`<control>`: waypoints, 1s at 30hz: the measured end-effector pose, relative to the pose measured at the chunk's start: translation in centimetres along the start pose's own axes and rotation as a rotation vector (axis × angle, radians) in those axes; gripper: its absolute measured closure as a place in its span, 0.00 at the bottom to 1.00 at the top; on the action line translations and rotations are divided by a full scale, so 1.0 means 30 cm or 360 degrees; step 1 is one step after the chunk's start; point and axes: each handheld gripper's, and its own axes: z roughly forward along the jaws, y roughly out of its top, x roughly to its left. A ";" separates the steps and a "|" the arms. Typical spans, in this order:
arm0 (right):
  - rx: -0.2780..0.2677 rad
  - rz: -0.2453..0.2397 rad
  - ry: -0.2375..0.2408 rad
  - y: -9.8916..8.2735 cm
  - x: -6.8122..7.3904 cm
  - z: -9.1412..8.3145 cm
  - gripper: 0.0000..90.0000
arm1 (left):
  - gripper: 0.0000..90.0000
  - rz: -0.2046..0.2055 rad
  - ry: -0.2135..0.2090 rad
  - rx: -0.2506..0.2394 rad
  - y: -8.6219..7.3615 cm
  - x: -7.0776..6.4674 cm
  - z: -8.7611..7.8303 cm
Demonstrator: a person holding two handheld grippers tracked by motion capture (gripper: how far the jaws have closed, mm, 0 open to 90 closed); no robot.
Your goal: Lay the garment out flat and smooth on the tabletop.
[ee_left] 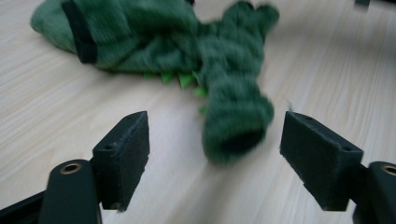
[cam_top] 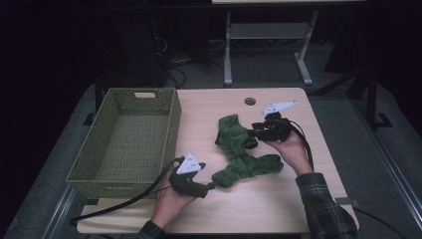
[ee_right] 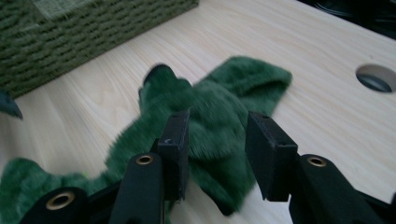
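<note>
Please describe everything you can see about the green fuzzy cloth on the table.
The green fuzzy cloth looks like soft plush, dark green, with black trim at an opening and small bright green spikes along one edge. It lies crumpled and bent on the wooden table, right of the woven basket and apart from it. The left gripper stands open around one tube-like end; the right gripper is open over another part.

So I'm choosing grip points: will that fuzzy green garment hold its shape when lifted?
Probably not. The green garment lies crumpled and bent on the table, so it likely droops. Its plush pile suggests it's light and hardly slippery.
</note>
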 end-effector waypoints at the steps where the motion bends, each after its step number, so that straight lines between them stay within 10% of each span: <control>1: 0.0002 0.0006 -0.0001 -0.011 -0.006 -0.003 0.66 | 0.27 0.0047 0.0036 0.0019 0.017 -0.007 0.009; 14: 0.0075 0.0081 0.0005 -0.129 -0.036 -0.003 0.64 | 0.37 0.0002 0.0232 -0.0018 0.243 0.093 0.156; 30: 0.0217 0.0112 0.0029 -0.181 -0.056 0.134 0.66 | 0.34 -0.0065 0.0273 0.0068 0.246 0.199 0.262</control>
